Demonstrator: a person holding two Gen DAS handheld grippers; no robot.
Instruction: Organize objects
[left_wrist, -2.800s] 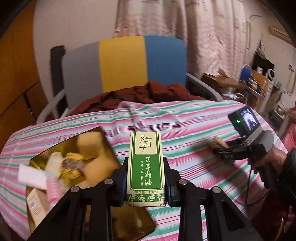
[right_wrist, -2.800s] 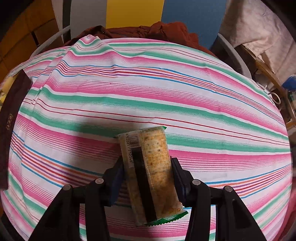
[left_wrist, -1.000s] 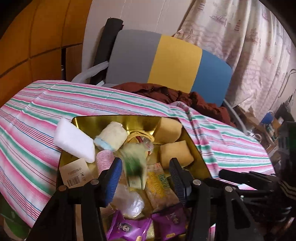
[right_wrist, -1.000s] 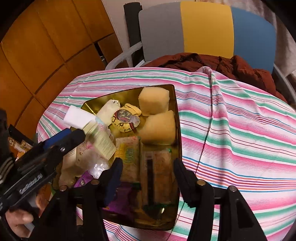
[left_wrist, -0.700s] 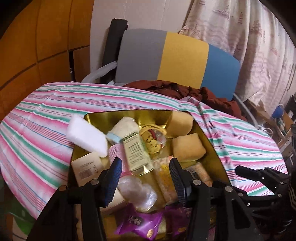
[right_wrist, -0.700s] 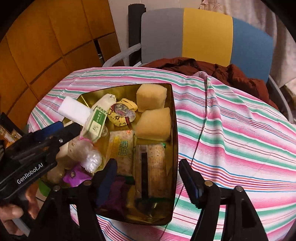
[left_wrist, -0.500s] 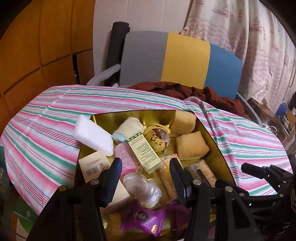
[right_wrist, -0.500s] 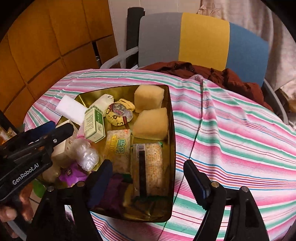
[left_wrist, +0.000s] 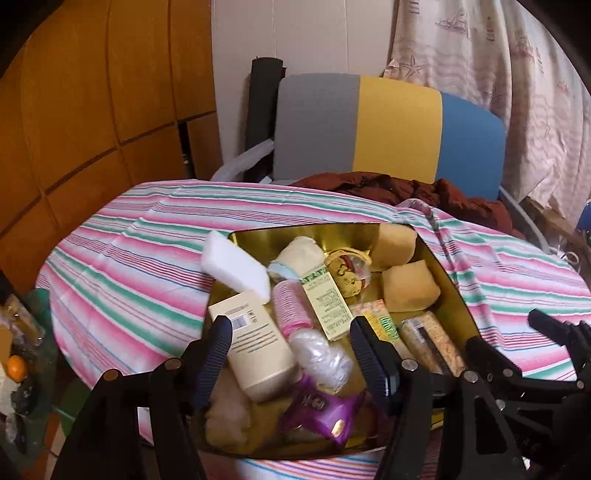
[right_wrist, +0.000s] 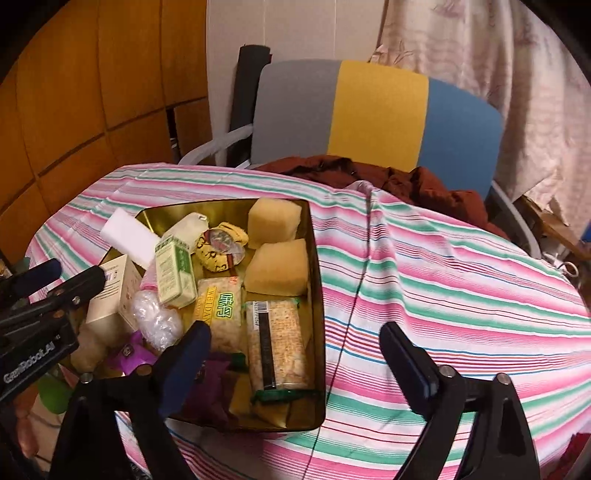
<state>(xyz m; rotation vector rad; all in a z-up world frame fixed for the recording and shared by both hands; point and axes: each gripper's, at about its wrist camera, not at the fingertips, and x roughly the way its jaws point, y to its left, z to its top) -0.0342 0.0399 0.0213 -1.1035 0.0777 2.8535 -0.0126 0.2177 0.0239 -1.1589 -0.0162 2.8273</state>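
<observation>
A round table (right_wrist: 461, 280) with a striped cloth fills both views, and a chair (right_wrist: 373, 110) with grey, yellow and blue bands stands behind it at 12 o'clock. A gold tin (right_wrist: 316, 295) sits on the table, full of small things. The left tool (left_wrist: 290, 349) hangs over the near end of the tin, wide open and holding nothing. The right tool (right_wrist: 295, 354) is wide open too, empty, over the tin's right edge. The cracker pack (right_wrist: 277, 345) lies in the tin between the right tool's fingers. The green oil box (left_wrist: 325, 301) lies in the tin at 12 o'clock from the left tool.
</observation>
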